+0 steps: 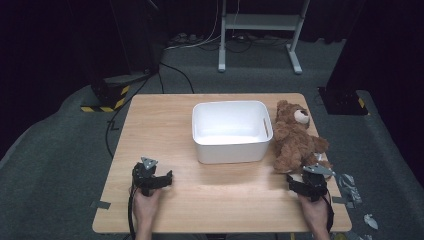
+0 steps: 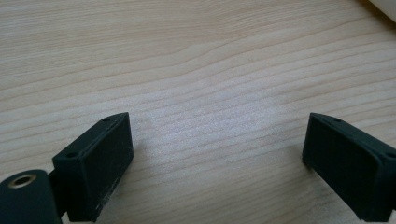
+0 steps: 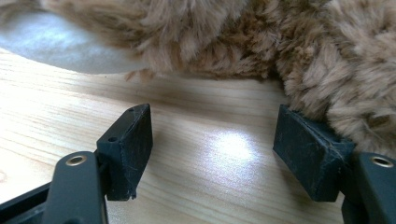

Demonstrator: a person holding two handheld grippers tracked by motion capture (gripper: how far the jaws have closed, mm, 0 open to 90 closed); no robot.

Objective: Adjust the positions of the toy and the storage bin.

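Observation:
A brown teddy bear (image 1: pixel 295 137) lies on the wooden table (image 1: pixel 165 125), just right of a white bin (image 1: pixel 231 131). My right gripper (image 1: pixel 300 183) sits at the bear's near end, open; its fur (image 3: pixel 261 42) is close ahead in the right gripper view, and the right fingertip (image 3: pixel 308 149) brushes against it, with bare wood between the jaws. My left gripper (image 1: pixel 162 178) rests low over the table's front left, open, with only wood grain between its pads (image 2: pixel 100 161).
The white bin is empty and stands mid-table. Beyond the table's far edge stand a metal frame (image 1: pixel 260 30), cables and a black stand with yellow-black tape (image 1: pixel 107 95). Grey scraps (image 1: pixel 350 185) lie on the floor at the right.

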